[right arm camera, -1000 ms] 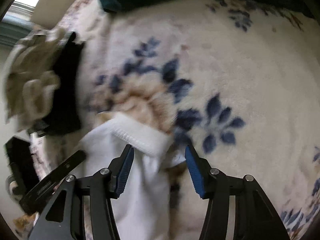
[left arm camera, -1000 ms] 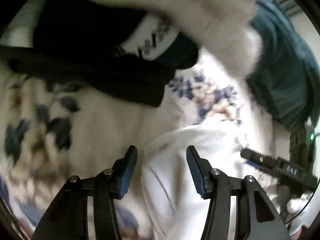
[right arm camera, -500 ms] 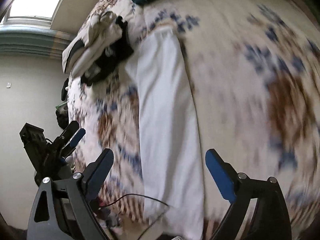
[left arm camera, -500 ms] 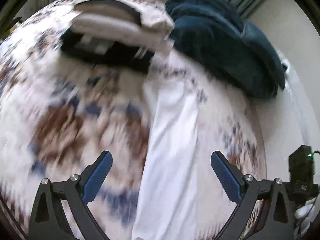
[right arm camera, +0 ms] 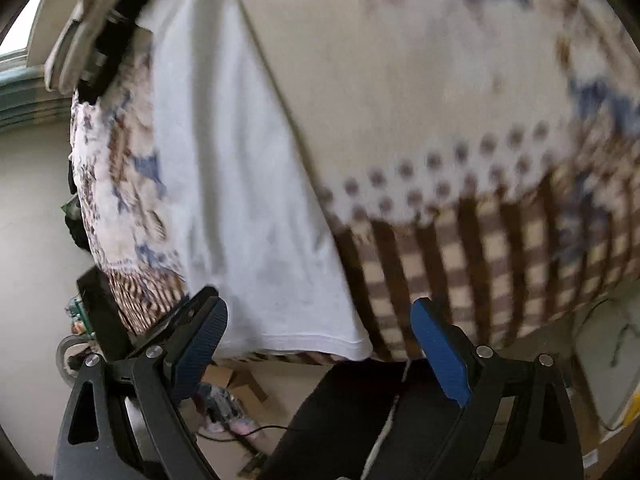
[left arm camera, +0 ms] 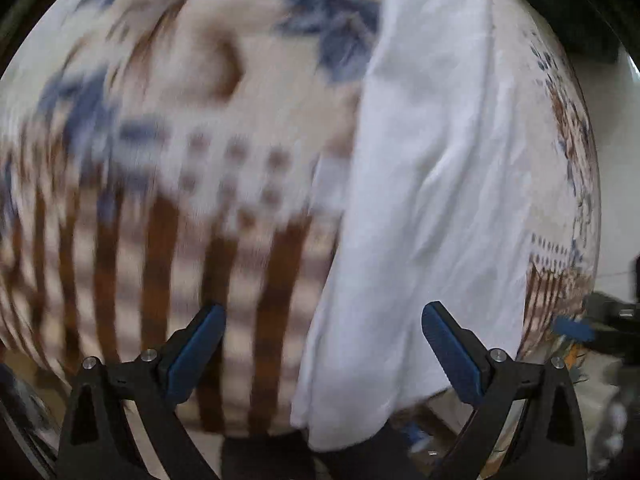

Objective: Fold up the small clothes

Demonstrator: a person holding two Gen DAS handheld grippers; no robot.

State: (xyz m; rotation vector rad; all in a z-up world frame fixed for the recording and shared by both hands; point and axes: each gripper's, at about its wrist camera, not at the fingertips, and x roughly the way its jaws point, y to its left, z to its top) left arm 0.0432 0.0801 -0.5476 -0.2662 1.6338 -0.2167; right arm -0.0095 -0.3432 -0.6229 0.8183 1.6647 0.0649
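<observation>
Both claws, left point(left arm camera: 323, 350) and right point(right arm camera: 319, 342), gape with nothing between their pads. The blanket point(right arm camera: 420, 80) beside the white garment point(right arm camera: 224, 184) lies bare. A stack of clothes point(right arm camera: 92, 28) blocks the bed's far corner; dark trouser legs point(right arm camera: 360, 420) stand just below its near edge.

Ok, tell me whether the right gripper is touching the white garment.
Apart. In the right wrist view the right gripper stands wide open, and both blue pads hang clear of the white garment, whose hem lies flat on the patterned blanket.
</observation>
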